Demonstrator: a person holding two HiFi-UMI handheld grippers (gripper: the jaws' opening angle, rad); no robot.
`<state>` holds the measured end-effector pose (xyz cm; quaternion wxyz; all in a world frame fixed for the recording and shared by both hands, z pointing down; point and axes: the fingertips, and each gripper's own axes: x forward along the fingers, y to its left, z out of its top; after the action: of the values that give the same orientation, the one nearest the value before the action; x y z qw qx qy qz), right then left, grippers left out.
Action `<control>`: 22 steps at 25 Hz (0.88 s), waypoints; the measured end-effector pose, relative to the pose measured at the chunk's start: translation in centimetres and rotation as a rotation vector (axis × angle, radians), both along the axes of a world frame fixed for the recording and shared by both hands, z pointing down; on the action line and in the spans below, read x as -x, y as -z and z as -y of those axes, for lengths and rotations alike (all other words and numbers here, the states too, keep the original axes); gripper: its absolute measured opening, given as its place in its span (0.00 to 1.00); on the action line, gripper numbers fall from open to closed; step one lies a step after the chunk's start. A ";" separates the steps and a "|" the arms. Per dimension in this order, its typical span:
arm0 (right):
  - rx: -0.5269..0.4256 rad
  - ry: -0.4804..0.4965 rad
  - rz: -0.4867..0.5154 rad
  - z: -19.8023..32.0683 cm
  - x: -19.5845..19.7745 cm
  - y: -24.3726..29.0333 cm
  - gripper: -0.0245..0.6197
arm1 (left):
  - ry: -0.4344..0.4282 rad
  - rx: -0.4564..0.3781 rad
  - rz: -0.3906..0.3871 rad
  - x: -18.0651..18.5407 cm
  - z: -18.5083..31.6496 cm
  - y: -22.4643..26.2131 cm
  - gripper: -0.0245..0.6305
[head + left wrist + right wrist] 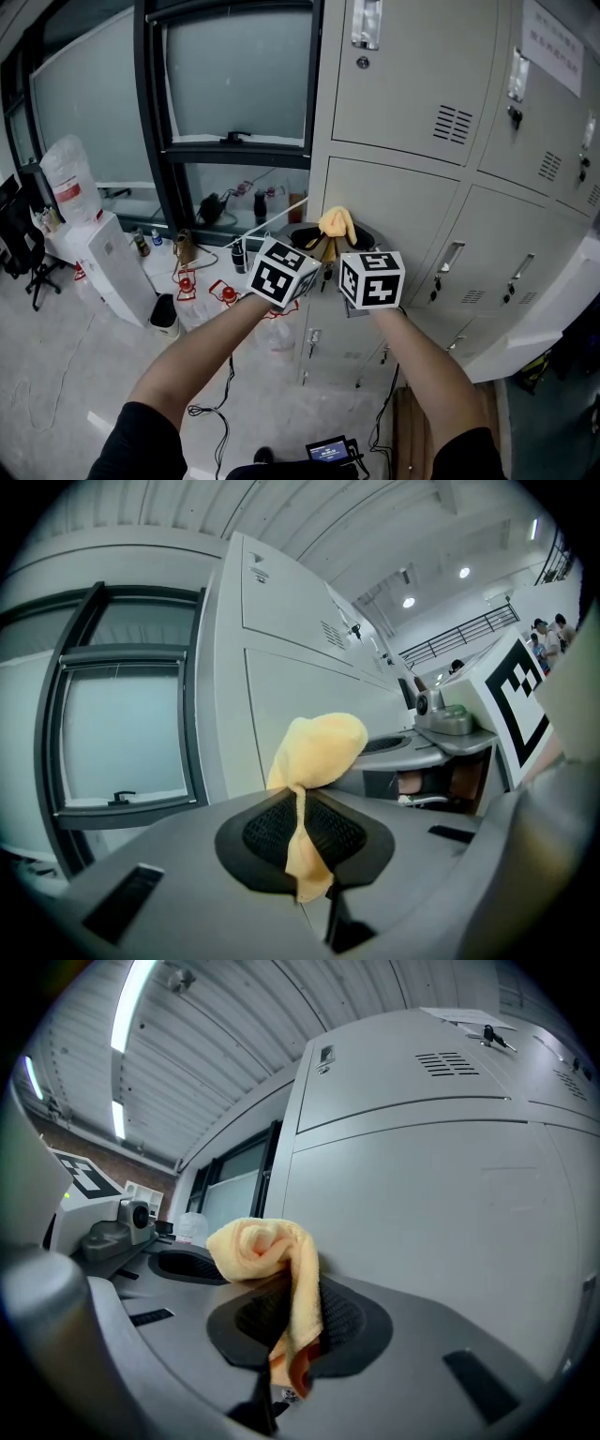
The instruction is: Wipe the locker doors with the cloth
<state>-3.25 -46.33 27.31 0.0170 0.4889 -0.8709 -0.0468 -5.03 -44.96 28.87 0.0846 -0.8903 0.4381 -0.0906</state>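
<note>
Yellow cloth (pixel 336 225) is gripped by both tongs at once. The left tongs (pixel 302 841) are clenched on one thin fold of it between their black pads. The right tongs (pixel 292 1326) are clenched on another hanging fold. The rest of the cloth bunches into a soft knob above and between the two tips.

Both tongs point level at a pale grey locker door (pixel 389 202) in the middle row, at the left end of the bank. The cloth sits just in front of that door, and whether it touches the metal cannot be told.

The lockers (pixel 487 141) around it are all shut, so their contents are out of sight. Their doors carry vent slots and small handles. A paper notice (pixel 553 42) is stuck on an upper door to the right.

Left of the bank is a dark-framed window (pixel 234 84), with small bottles and a cable lying along its sill. Further left, on the floor, a white water dispenser (pixel 108 267) carries an upturned bottle (pixel 66 178). A small dark bin (pixel 164 314) stands at its foot, its inside not visible. A black office chair (pixel 28 258) stands at the far left edge. A thin black cable (pixel 211 412) trails across the floor below the person's left forearm.
</note>
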 end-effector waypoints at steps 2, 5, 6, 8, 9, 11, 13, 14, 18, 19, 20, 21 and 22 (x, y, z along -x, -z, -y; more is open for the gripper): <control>0.002 -0.006 0.001 0.0 -0.6 0.0 0.15 | -0.005 0.000 -0.002 -0.6 0.0 0.1 0.10; 0.005 -0.020 0.004 0.1 -1.9 0.0 0.15 | -0.013 -0.002 0.000 -1.9 -0.1 0.1 0.10; 0.005 -0.026 0.005 0.1 -2.4 -0.1 0.15 | -0.016 -0.002 0.001 -2.3 -0.1 0.1 0.10; 0.007 -0.039 0.006 0.1 -3.5 -0.1 0.15 | -0.025 0.001 0.005 -3.4 0.0 0.0 0.09; 0.007 -0.046 0.006 0.1 -4.0 -0.2 0.15 | -0.031 0.004 0.006 -3.9 0.0 -0.1 0.09; 0.007 -0.062 0.002 0.2 -5.3 -0.3 0.15 | -0.048 0.008 0.009 -5.2 0.1 -0.2 0.10; 0.007 -0.077 0.000 0.2 -6.6 -0.4 0.15 | -0.063 0.011 0.013 -6.6 0.2 -0.3 0.09; 0.008 -0.084 -0.001 0.3 -7.4 -0.5 0.15 | -0.070 0.011 0.014 -7.3 0.2 -0.4 0.10; 0.012 -0.116 0.002 0.4 -10.3 -0.8 0.15 | -0.101 0.013 0.018 -10.2 0.4 -0.5 0.10; 0.014 -0.124 0.004 0.5 -11.1 -0.8 0.15 | -0.110 0.013 0.018 -10.9 0.5 -0.6 0.09; 0.016 -0.132 0.005 0.5 -11.8 -0.9 0.15 | -0.119 0.014 0.019 -11.7 0.5 -0.6 0.09; 0.017 -0.139 0.005 0.4 -12.6 -1.0 0.15 | -0.127 0.015 0.019 -12.4 0.5 -0.7 0.09; 0.019 -0.146 0.005 0.4 -13.3 -1.0 0.15 | -0.135 0.015 0.020 -13.2 0.4 -0.7 0.10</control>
<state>10.08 -46.76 28.33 0.0225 0.5510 -0.8334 -0.0360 8.12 -45.41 29.58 0.0880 -0.9176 0.3753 -0.0969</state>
